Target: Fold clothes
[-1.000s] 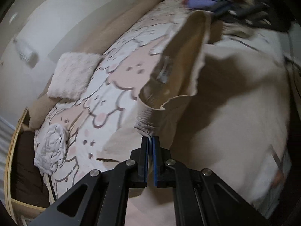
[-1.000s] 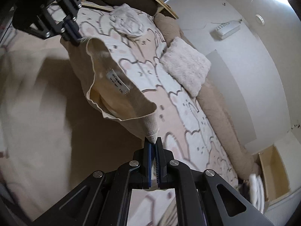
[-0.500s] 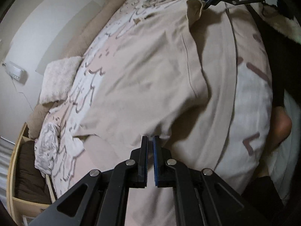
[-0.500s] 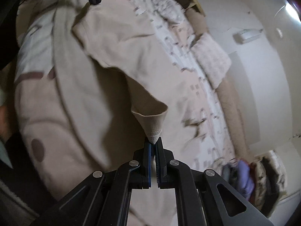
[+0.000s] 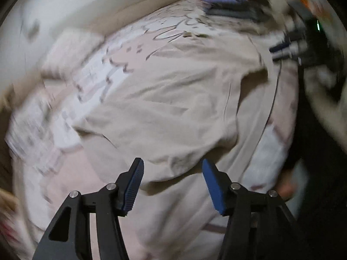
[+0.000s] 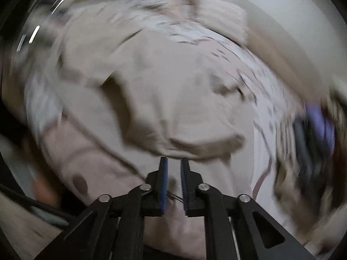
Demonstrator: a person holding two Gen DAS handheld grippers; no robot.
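Left tongs: the left gripper has its two blue pads far apart. Nothing is between them. It has let go.

Right tongs: the right gripper has its blue pads close together with a thin gap showing. No cloth is in the gap. It looks let go too, though the picture is blurry.

Shirt: the beige top lies spread out on the bed, just in front of the left tongs' tips. Its near edge is bunched up right past the pads. In the right view the same top sits straight ahead of the tips, with a rolled edge just past them.

Bed cover: the pink and white blanket with drawn pictures lies under the top and shows past it on the left side.

Pile: a stack of other clothes, purple and dark, sits far ahead and to the right of the left tongs, blurry.

Other tongs: the right gripper also shows in the left view, far off at the upper right, too blurry to read.
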